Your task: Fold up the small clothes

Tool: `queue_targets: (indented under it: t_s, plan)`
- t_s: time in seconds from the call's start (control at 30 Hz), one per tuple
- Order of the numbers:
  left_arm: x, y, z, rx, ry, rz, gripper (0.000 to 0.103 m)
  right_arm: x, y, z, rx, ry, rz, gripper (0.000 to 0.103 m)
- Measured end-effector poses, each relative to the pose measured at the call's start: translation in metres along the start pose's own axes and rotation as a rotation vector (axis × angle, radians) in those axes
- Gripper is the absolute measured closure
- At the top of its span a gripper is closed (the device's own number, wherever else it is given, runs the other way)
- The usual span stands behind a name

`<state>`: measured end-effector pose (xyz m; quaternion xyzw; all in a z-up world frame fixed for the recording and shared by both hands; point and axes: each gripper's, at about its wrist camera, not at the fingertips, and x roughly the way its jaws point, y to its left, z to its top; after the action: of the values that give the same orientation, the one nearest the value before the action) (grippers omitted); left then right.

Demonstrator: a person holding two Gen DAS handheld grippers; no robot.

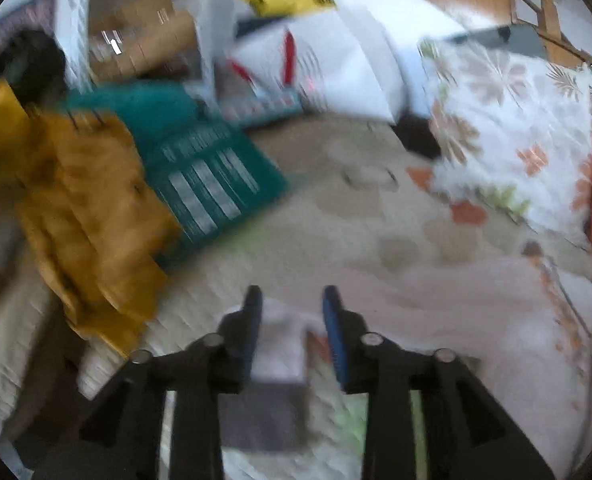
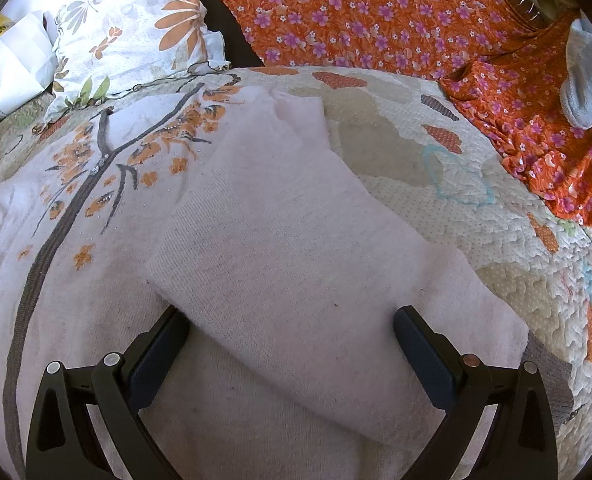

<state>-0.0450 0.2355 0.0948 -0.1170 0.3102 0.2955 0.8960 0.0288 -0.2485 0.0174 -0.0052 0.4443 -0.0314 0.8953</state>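
A pale pink knit sweater [image 2: 108, 280] with orange flowers and grey branch lines lies flat on the quilted bedspread [image 2: 447, 216]. One plain part of it [image 2: 288, 220] is folded diagonally across the front. My right gripper [image 2: 288, 316] stands wide open low over this fold, one finger at each side, and its left fingertip is tucked under the fold's edge. The left wrist view is blurred. There my left gripper [image 1: 292, 294] hangs above the bed with its blue-padded fingers [image 1: 331, 320] a little apart. Pale cloth with a grey band [image 1: 272, 360] shows beneath the gap, and nothing is clamped.
An orange floral cloth [image 2: 375, 12] covers the bed's far right, with a grey sock-like item [image 2: 587, 80] on it. A flowered pillow [image 2: 136, 28] lies at the head. A mustard garment [image 1: 96, 216], a teal basket [image 1: 208, 176] and white bags [image 1: 335, 68] sit at the left.
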Motion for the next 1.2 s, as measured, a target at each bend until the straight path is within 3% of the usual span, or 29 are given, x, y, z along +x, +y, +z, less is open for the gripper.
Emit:
queue_targets:
  t_s: [0.07, 0.13, 0.27, 0.53, 0.6, 0.67, 0.77, 0.87, 0.97, 1.07, 1.2]
  plan:
    - [0.009, 0.0, -0.011, -0.048, 0.08, -0.086, 0.072, 0.0, 0.0, 0.0, -0.001, 0.001, -0.001, 0.0]
    - [0.006, -0.01, -0.022, -0.03, 0.109, -0.119, 0.069, 0.0, 0.0, 0.0, -0.001, 0.001, -0.001, 0.0]
    - [-0.013, -0.044, -0.032, 0.035, 0.087, -0.204, 0.042, 0.0, -0.002, 0.0, 0.02, -0.01, 0.025, 0.0]
    - [-0.069, -0.116, -0.046, 0.186, 0.056, -0.387, 0.029, -0.003, -0.014, 0.002, 0.054, 0.021, 0.109, 0.0]
    - [-0.085, -0.128, -0.05, 0.221, 0.051, -0.414, 0.026, -0.012, -0.02, 0.002, 0.067, 0.016, 0.118, 0.005]
    - [-0.098, -0.136, -0.058, 0.243, 0.056, -0.443, 0.019, -0.026, -0.034, 0.004, 0.123, 0.015, 0.159, 0.026]
    - [-0.102, -0.144, -0.075, 0.261, 0.078, -0.456, 0.015, -0.054, -0.067, 0.004, 0.246, -0.045, 0.238, 0.031]
    - [-0.09, -0.156, -0.09, 0.301, 0.141, -0.464, 0.015, -0.092, -0.114, -0.003, 0.356, -0.128, 0.189, 0.031]
    - [-0.081, -0.158, -0.099, 0.305, 0.19, -0.491, 0.015, -0.112, -0.16, -0.018, 0.445, -0.145, 0.075, 0.03]
    - [-0.076, -0.159, -0.103, 0.299, 0.212, -0.504, 0.015, -0.109, -0.19, -0.037, 0.474, -0.076, 0.005, 0.029]
    - [-0.074, -0.158, -0.105, 0.281, 0.23, -0.511, 0.015, -0.089, -0.189, -0.049, 0.471, 0.032, 0.063, 0.029]
